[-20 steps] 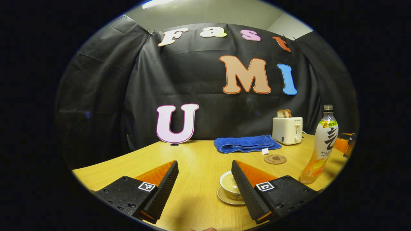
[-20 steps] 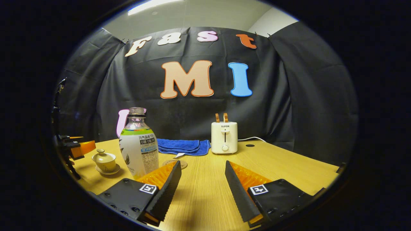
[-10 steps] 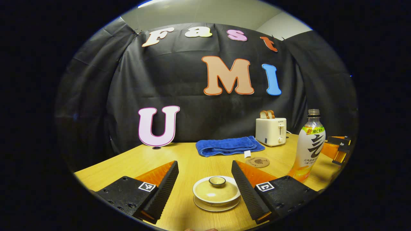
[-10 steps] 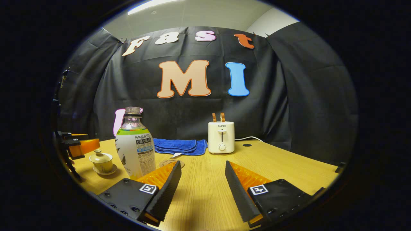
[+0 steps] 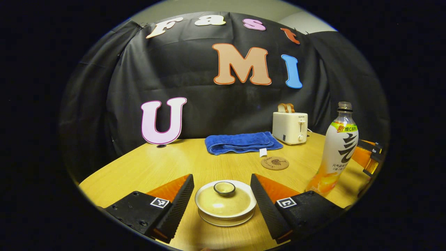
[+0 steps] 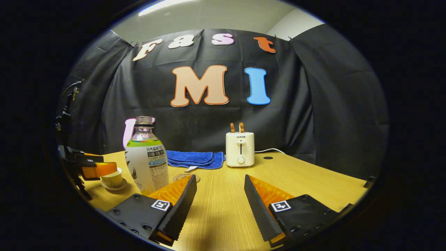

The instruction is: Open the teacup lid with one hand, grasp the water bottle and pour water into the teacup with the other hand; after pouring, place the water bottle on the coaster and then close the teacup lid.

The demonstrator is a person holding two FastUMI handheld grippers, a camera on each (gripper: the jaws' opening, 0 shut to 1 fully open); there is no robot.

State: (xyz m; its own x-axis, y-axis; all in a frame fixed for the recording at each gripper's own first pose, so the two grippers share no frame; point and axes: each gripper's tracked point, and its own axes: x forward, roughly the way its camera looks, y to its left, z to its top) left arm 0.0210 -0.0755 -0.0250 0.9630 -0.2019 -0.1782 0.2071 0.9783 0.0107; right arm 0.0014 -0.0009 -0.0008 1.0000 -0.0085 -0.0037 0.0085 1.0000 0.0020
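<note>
We are bringing our left gripper (image 5: 222,195) over the teacup (image 5: 225,204), its fingers spread wide and holding nothing, one finger on each side of the lid (image 5: 225,199). The lid is sitting on the cup, and the cup on its saucer near the table's (image 5: 146,167) front edge. The fingers look level with the lid's rim rather than its knob (image 5: 224,188), so we judge we should be centring on the knob and lowering only until the pads flank it, then closing gently and lifting straight up so the cup is not dragged. Our right gripper (image 6: 219,195) is waiting with fingers wide apart and empty, the bottle (image 6: 148,157) standing upright just to its left, outside the gap. In the left gripper view the coaster (image 5: 275,163) is lying farther back, between cup and bottle, in front of the towel (image 5: 240,142). We should be keeping the bottle still until the lid is off.
</note>
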